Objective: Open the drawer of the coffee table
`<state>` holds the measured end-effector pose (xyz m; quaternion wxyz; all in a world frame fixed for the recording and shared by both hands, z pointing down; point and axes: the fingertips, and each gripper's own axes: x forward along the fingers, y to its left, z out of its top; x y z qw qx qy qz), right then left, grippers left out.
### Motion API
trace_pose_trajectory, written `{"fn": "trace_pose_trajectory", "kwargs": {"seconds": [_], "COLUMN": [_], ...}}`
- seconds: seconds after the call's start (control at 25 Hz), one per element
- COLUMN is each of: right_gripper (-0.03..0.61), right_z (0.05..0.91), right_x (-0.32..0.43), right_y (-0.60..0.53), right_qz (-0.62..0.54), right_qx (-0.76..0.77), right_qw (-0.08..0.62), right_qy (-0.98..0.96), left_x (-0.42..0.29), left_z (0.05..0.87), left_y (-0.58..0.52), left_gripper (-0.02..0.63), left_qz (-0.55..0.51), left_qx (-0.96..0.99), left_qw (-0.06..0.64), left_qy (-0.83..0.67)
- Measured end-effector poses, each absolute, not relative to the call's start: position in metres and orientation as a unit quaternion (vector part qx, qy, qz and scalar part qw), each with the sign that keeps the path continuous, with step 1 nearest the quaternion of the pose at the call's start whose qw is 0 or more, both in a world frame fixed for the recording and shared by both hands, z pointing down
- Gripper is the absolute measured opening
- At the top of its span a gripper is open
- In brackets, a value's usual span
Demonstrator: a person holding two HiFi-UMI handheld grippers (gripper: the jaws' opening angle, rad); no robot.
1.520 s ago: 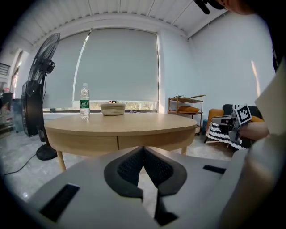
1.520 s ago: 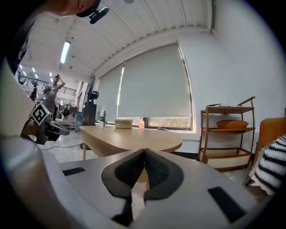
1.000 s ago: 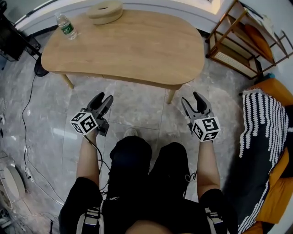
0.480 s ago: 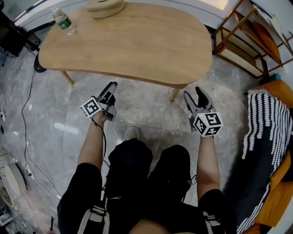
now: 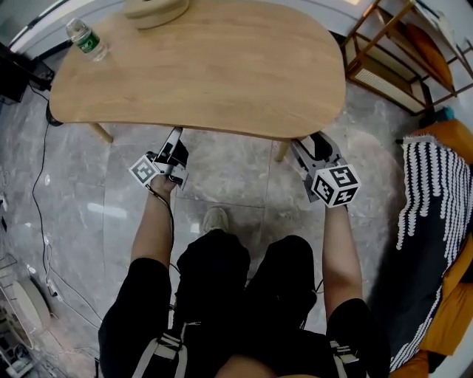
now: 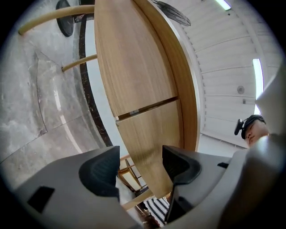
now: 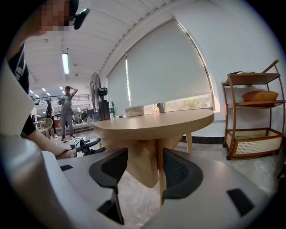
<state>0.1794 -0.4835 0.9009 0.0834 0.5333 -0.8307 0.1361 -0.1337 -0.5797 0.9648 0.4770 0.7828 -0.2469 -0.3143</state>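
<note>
The oval wooden coffee table fills the top of the head view. My left gripper is turned on its side with its tips at the table's near edge. In the left gripper view its open jaws frame a wooden panel under the top, crossed by a thin seam. No handle shows. My right gripper stands open at the near edge beside a table leg. Between its fingers I see the table's wooden base, some way off. Neither gripper holds anything.
A water bottle and a round wooden piece stand on the table's far left. A wooden shelf rack is at the right, with an orange seat and striped throw nearer. Cables trail along the floor at left.
Both grippers have moved forward to the table's near edge. The left one has turned on its side and its tips now reach the edge.
</note>
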Motion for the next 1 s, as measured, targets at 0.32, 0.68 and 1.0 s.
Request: {"fn": "trace_pose_trajectory", "kwargs": {"seconds": [0.32,0.68,1.0], "right_gripper": [0.215,0.193,0.174], "right_z": [0.899,0.900,0.900], "right_x": [0.170,0.164,0.152], "right_y": [-0.492,-0.471,-0.421], "right_qz": [0.128,0.108,0.105], "right_qx": [0.498,0.483,0.453], "right_qw": [0.089,0.103,0.128], "right_qy": [-0.853,-0.863,-0.876], "left_x": [-0.133,-0.138,-0.152], "left_z": [0.961,0.960,0.963], "left_y": [-0.589,-0.570,-0.520], "left_gripper": [0.279,0.275,0.273], "left_qz": [-0.334,-0.311,-0.293], "left_qx": [0.793,0.790,0.799], "left_qw": [0.463,0.485,0.482], "left_qy": [-0.212,-0.208,-0.209]}}
